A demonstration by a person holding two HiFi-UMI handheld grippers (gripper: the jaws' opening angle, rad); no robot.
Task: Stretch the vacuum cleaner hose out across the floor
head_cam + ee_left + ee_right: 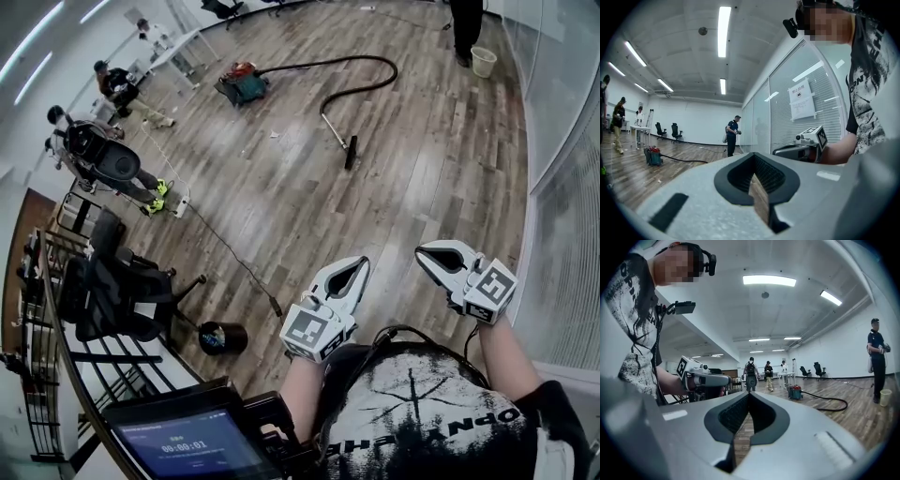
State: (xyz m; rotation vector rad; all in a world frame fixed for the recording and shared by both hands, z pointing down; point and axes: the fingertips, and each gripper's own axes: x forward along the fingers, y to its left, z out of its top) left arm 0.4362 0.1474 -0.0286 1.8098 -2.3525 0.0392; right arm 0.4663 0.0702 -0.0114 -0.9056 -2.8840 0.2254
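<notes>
The vacuum cleaner [242, 82], red and teal, stands far off on the wood floor. Its black hose [367, 62] loops right, then back to a wand ending in a floor head [351, 152]. Both grippers are held up close to the person's chest, far from the hose. My left gripper [359, 263] is shut and holds nothing; my right gripper [423, 254] beside it is also shut and holds nothing. The left gripper view looks over the shut left gripper [753, 155] to the vacuum cleaner [653, 155] and hose [686, 161]. Past the shut right gripper [749, 394], the vacuum cleaner [794, 392] and hose [832, 402] show in its own view.
Several people stand or sit at the far left near a white table [178, 47]. Office chairs [112, 281] and a black cylinder [222, 337] are at my left, with a thin cable [225, 248] across the floor. A person beside a bucket [484, 61] stands far right by the glass wall [562, 187].
</notes>
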